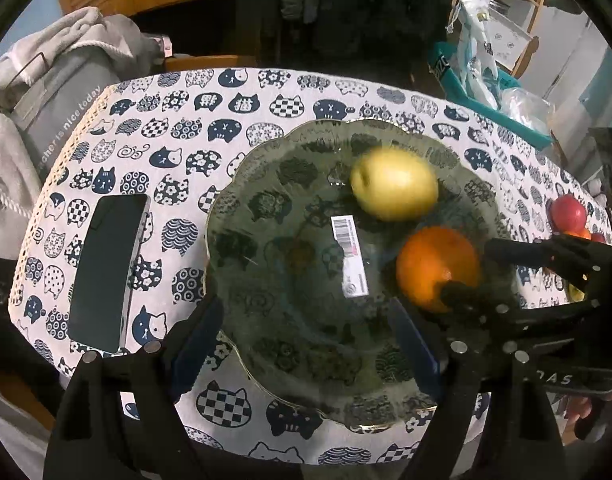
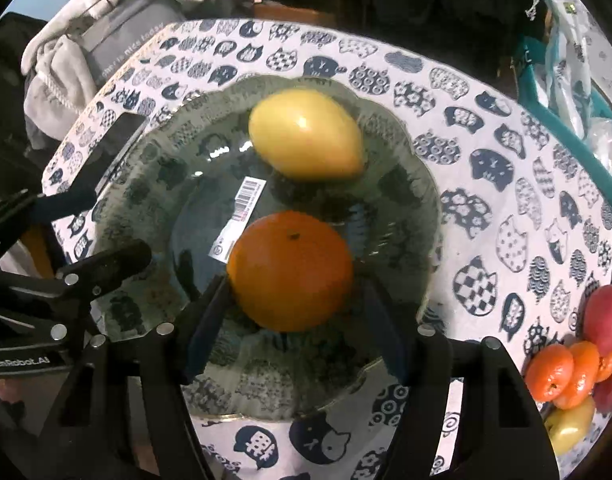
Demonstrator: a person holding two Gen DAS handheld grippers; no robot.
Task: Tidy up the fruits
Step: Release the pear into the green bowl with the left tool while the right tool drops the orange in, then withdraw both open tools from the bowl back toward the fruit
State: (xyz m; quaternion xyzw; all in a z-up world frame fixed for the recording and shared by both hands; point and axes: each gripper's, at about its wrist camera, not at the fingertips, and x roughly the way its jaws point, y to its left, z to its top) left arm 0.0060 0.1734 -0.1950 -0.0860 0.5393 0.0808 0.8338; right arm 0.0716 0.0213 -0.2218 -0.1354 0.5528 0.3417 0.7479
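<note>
While the right gripper points down into the dish, its two blue-padded fingers bracket the round orange fruit low in the centre of the right wrist view: the left pad touches the orange's side, and the right pad sits right at its edge, though whether it presses I cannot tell. The orange rests on the clear scalloped glass plate, just below a white barcode sticker stuck to the glass.

Further up the plate, apart from the orange, lies the yellow pear-shaped fruit, blurred in the left wrist view.

The left gripper hovers over the lower part of the same plate, fingers spread wide with nothing between them but bare glass.

Out past the rim, the white tablecloth printed with navy cats covers the table. At the lower right of the right wrist view sits a pile of small oranges, red apples and a yellow fruit. At the left of the left wrist view a dark smartphone lies flat on the cloth, and beyond it, upper left, a heap of grey clothing.
</note>
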